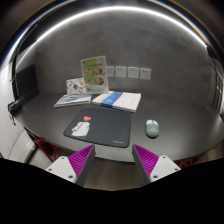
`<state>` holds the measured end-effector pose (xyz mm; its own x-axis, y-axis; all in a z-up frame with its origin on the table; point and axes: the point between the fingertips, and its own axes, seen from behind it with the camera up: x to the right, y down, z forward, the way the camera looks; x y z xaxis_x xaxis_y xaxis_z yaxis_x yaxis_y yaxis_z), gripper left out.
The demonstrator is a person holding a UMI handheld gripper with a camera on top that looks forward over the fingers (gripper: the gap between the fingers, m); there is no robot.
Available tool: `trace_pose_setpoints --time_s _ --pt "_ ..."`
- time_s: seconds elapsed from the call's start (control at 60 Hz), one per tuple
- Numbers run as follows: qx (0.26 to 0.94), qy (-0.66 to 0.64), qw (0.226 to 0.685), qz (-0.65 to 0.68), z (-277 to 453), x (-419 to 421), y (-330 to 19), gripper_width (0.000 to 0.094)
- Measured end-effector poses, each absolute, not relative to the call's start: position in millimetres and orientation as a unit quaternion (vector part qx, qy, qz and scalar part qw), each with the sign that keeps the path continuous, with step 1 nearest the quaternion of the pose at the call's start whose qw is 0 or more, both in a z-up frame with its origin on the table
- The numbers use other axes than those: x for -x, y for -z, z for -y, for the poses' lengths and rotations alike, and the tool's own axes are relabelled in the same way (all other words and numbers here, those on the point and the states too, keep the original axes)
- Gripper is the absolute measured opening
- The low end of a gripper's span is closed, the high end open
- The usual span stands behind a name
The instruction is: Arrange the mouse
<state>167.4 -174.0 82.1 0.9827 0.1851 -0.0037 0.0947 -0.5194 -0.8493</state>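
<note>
The gripper point(114, 160) is open and empty at bottom centre. The mouse point(152, 127) lies right of the mousepad point(100, 127), mid-frame.

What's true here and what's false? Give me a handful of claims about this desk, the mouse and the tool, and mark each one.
1. The mouse lies on the table beside the mouse pad, not on it. True.
2. The tool is clamped on the mouse. False: its fingers are open and hold nothing; the mouse lies beyond them.
3. A small pale item rests on the mouse pad. True.
4. The mouse pad is bright white. False: it is dark.
5. Books and papers lie behind the mouse pad, toward the wall. True.
6. The mouse is black. False: it looks pale, greenish grey.
</note>
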Motion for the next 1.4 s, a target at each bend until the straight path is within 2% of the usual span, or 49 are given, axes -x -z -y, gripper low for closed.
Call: trace_pose_setpoints --time_s 0.133,0.15,0.183,0.467,0.75,0.783,0.833,0.867,0.95,1.067,1.183,1.35,1.4 --pt "0.872 -0.034 0.484 0.055 164.5 -202.3 -77.4 0.0771" --pt "0.873 -0.032 0.484 0.054 156.3 -183.4 -72.6 0.0771" --pt "0.876 -0.027 0.479 0.046 156.8 -219.3 -74.2 0.077" --pt "0.889 0.014 0.458 -0.025 85.8 -311.9 -29.6 0.0773" --pt "0.902 0.05 0.427 -0.043 5.5 -340.7 2.2 0.0769" --pt "0.906 0.049 0.418 -0.042 -0.2 -340.7 8.8 0.0798" --pt "0.902 0.037 0.427 -0.049 -14.6 -339.1 8.4 0.076" --pt "0.901 0.027 0.43 -0.056 -20.8 -337.9 9.2 0.0774" --pt "0.896 0.03 0.438 -0.066 -28.2 -343.0 9.2 0.0533" --pt "0.892 0.023 0.444 -0.079 -27.8 -341.6 7.6 0.046" --pt "0.898 0.038 0.434 -0.06 -16.8 -346.0 4.2 0.0442" --pt "0.87 0.031 0.49 -0.038 9.6 -318.3 -51.9 0.0443" --pt "0.871 0.019 0.491 -0.024 21.8 -295.6 -62.5 0.0442"
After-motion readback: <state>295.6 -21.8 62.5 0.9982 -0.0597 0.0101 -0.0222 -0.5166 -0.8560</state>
